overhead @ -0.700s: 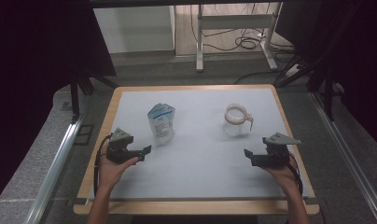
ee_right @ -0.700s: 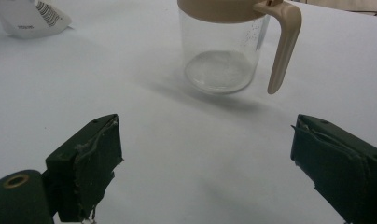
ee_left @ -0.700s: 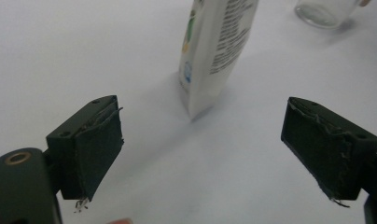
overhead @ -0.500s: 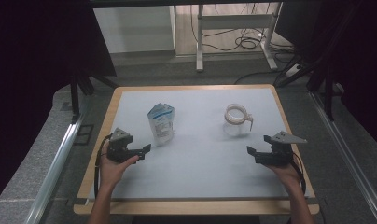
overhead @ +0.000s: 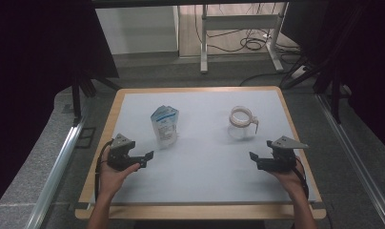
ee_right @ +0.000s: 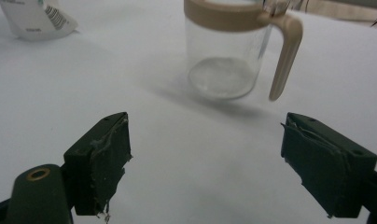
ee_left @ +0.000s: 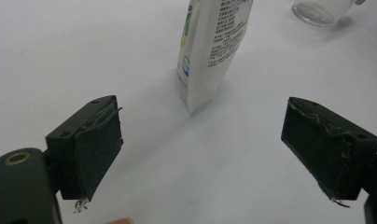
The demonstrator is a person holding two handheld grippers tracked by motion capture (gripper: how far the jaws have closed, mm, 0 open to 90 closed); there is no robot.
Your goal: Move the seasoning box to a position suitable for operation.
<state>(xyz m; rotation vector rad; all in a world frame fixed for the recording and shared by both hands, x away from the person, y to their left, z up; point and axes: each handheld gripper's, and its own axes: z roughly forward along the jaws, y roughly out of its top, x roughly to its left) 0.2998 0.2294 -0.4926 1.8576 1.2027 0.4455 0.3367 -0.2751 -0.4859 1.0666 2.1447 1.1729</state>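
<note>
Standing upright on the worktop [overhead: 133,191], the pouch [overhead: 165,125] lies just ahead of the left hand-held gripper [overhead: 144,159], jaws spread and empty; the glass jug [overhead: 241,122], handle turned right, sits ahead of the right hand-held gripper [overhead: 255,160], likewise released.

Left gripper [overhead: 142,159] and right gripper [overhead: 255,159] held low, well apart, pointing inward toward each other; fingers [ee_left: 91,147] spread wide, nothing between them.

The high view is looking down on the white tabletop [overhead: 200,176]; both gripper views are skimming it closely, sharing the upright white printed pouch [ee_left: 213,46].
</note>
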